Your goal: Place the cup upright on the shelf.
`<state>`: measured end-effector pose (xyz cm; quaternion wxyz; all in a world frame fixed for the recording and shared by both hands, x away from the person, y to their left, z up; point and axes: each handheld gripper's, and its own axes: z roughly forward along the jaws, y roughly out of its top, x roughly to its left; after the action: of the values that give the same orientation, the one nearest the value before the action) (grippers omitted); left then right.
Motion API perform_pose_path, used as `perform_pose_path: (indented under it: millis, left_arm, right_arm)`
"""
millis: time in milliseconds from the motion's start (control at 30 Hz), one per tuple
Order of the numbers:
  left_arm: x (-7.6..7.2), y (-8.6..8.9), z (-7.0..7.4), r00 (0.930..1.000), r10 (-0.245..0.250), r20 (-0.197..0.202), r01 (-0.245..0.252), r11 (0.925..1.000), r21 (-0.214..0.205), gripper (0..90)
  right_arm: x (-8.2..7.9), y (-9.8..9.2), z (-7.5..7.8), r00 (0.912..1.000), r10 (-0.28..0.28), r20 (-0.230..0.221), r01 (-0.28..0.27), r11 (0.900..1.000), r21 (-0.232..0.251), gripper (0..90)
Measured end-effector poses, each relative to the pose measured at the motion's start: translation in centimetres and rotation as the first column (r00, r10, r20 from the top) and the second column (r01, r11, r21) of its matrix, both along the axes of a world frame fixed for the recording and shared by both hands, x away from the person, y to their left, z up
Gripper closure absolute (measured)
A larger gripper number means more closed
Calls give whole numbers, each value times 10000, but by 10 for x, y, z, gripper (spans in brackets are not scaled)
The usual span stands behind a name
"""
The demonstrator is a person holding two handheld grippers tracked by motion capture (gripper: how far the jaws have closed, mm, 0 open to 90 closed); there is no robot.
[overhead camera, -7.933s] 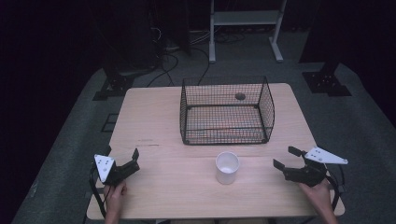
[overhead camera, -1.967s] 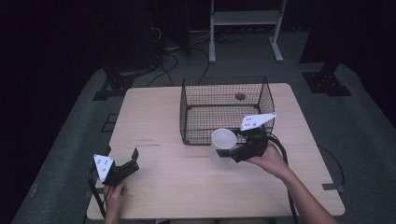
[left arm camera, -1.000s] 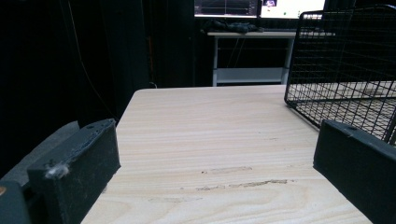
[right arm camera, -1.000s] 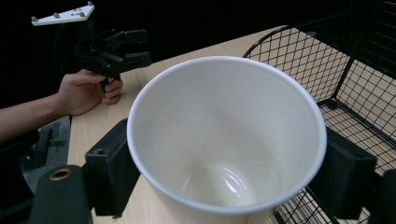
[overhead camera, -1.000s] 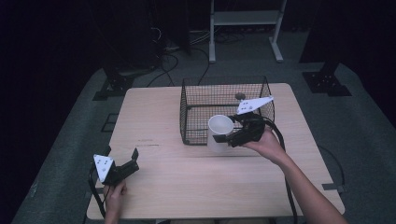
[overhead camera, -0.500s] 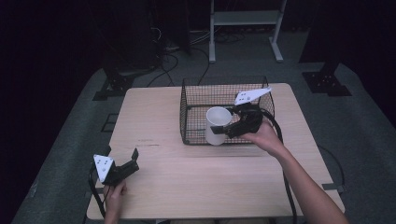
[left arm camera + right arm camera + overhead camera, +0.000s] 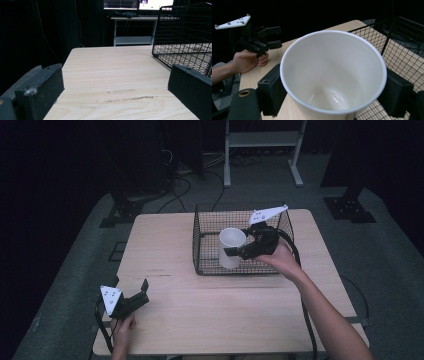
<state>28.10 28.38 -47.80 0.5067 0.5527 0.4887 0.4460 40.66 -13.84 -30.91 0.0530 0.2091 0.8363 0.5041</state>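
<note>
A white paper cup (image 7: 231, 248) hangs upright over the black wire basket (image 7: 205, 266), and my right gripper (image 7: 235, 249) is shut on its sides. In the right gripper view the empty cup (image 7: 332, 75) sits between the two black jaws, above the basket's front left part (image 7: 402, 45). My left gripper (image 7: 142, 294) rests open on the table near the front left corner, held by a hand. The left gripper view shows its jaws wide apart with bare wood between them and the basket (image 7: 185, 32) to the right. The left gripper (image 7: 273, 37) also appears far off in the right gripper view.
The light wooden table (image 7: 235, 310) has open room in front of and left of the basket. A white shelf frame (image 7: 260, 140) and dark stands with cables (image 7: 175, 165) lie on the floor beyond the table's far edge.
My right gripper took the cup from the table's front middle, lifted it, and carried it back and left over the basket. The left gripper has stayed put.
</note>
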Motion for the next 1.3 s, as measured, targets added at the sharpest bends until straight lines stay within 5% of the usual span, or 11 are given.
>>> perform_pose_path:
  millis: [1300]
  left_arm:
    - [0,2,0,10000,4,-29,-5,9999,-123,0]
  right_arm:
    - [68,9,8,9953,-953,-188,944,9946,-420,193]
